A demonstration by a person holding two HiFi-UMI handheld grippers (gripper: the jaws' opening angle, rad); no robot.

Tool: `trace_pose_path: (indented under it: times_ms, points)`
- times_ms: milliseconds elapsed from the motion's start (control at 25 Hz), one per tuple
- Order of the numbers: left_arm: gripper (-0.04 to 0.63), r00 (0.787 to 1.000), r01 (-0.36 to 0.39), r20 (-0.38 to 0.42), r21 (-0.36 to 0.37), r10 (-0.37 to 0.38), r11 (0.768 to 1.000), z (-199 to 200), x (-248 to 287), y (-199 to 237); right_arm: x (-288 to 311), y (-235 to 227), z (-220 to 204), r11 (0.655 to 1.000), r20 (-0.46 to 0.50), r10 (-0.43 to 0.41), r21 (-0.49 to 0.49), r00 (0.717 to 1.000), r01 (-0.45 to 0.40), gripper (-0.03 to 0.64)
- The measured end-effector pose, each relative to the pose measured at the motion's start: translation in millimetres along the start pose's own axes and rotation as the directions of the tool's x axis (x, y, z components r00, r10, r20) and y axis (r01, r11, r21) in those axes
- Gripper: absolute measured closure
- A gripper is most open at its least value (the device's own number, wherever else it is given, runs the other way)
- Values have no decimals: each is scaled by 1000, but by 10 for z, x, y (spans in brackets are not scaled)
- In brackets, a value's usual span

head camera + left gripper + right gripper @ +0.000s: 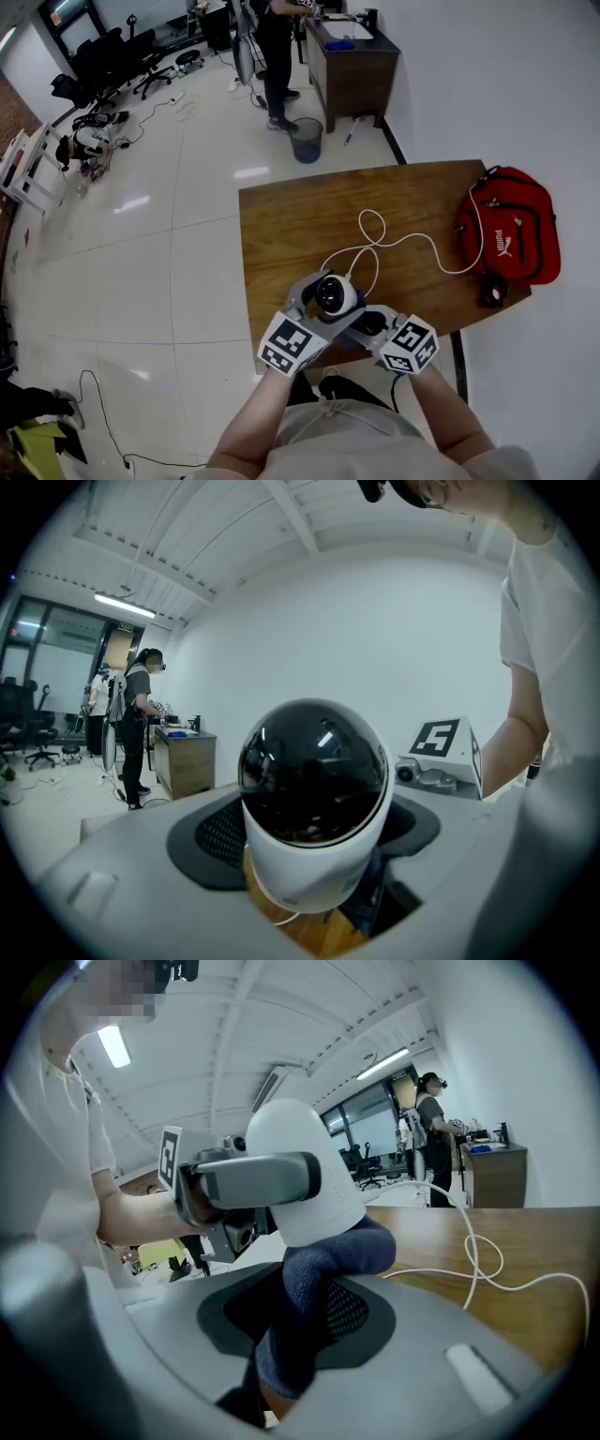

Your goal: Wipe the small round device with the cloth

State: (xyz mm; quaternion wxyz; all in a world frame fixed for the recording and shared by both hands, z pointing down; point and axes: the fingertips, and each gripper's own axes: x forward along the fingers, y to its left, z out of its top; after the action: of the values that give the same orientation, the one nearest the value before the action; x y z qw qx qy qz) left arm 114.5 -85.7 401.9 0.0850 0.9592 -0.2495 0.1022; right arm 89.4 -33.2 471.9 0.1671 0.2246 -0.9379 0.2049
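Lettering "PUMA" on red bag (527, 217)

red bag (511, 234) on wooden table (300, 225); bin (306, 141) beyond.

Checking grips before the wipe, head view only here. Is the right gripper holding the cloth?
Observer: Yes. In the right gripper view the right gripper is shut on a dark blue cloth, whose top appears to touch the device's underside.
Operator: Left grip?
Observer: In the left gripper view the left gripper is shut on the device's white body, with the dark dome facing its camera.
Operator: Off the table?
Observer: Seems so. The right gripper view shows the device held up, with the table behind and below it.
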Motion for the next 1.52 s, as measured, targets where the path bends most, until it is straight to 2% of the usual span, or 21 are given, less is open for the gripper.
trace_pose_path:
  times_ms: [200, 320, 440, 560, 640, 840, 1120, 1240, 1360, 1520]
  points:
    - [218, 1000, 25, -18, 33, -24, 999, -4, 12, -109, 39, 326, -126, 990, -19, 125, -56, 992, -126, 512]
    - [218, 1000, 22, -11, 32, -22, 999, 7, -8, -131, 138, 435, -196, 983, -37, 171, -60, 985, -173, 511]
    - [218, 1000, 22, 2, 28, -22, 999, 60, -39, -155, 224, 297, -224, 992, -39, 121, -36, 992, -122, 511]
    - [218, 999, 45, 2, 28, -45, 999, 87, -58, -208, 235, 56, -95, 999, 27, 35, -7, 999, -35, 511]
    - [218, 998, 58, -6, 27, -58, 998, 66, -68, -231, 230, 2, 23, 999, 69, 22, -33, 997, -20, 512]
    - [218, 999, 50, 8, -15, -50, 999, 46, -141, -169, 288, 150, 94, 988, 83, 71, -140, 994, -59, 511]
    - [218, 1000, 26, 17, -42, -26, 999, 21, -184, -30, 318, 400, -16, 973, 81, 201, -130, 976, -189, 511]
    - [218, 1000, 7, 21, -59, -6, 998, 22, -217, 38, 328, 434, -126, 966, 12, 230, -124, 973, -227, 511]
    - [218, 999, -40, 21, -52, 41, 998, 23, -264, 148, 319, 280, -239, 979, -65, 156, -124, 986, -163, 511]
    - [218, 991, -134, -2, -13, 134, 991, -83, -357, 363, 154, -35, -90, 996, -67, 11, -82, 998, -17, 511]
